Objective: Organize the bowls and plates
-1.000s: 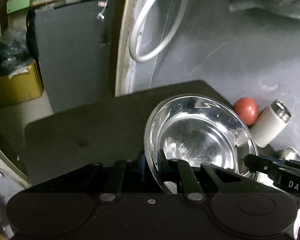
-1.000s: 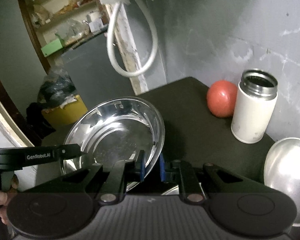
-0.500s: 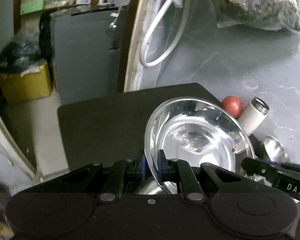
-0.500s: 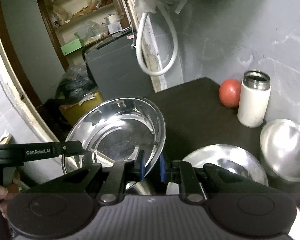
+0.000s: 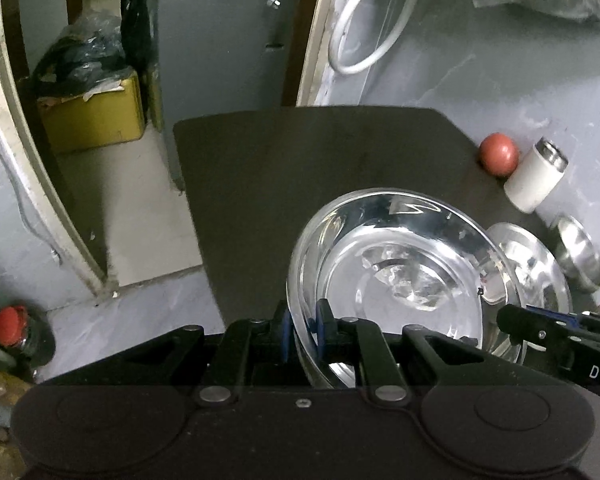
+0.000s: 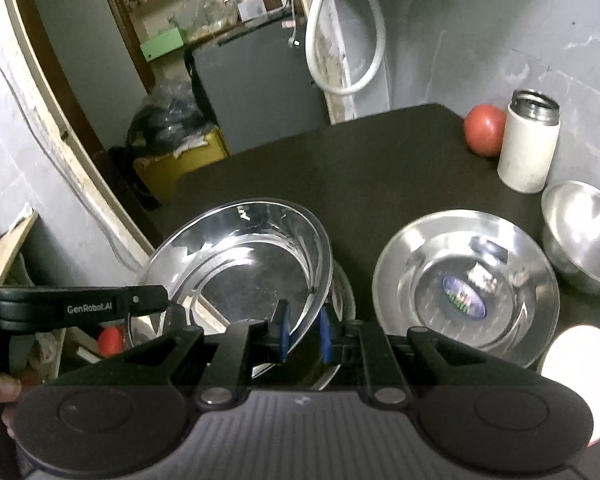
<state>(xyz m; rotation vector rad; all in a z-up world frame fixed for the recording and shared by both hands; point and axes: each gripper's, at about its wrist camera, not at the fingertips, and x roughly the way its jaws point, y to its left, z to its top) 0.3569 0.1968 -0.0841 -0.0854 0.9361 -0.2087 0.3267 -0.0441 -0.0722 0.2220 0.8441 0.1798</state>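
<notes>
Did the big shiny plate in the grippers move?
Yes. The plate came back toward the person, away from the white flask and wall; more table shows.

Each camera sits just behind its own fingers (image 5: pixel 284 334) and looks forward along them, down at a slant over the dark desk (image 5: pixel 300 160) toward the grey wall. The left wrist view faces in from the desk's left side, the right wrist view from the right. Both share the steel plate (image 5: pixel 400 272) close to the lens, the red ball (image 6: pixel 485 130), the white flask (image 6: pixel 528 144) and the hanging white hose (image 5: pixel 364 32).
</notes>
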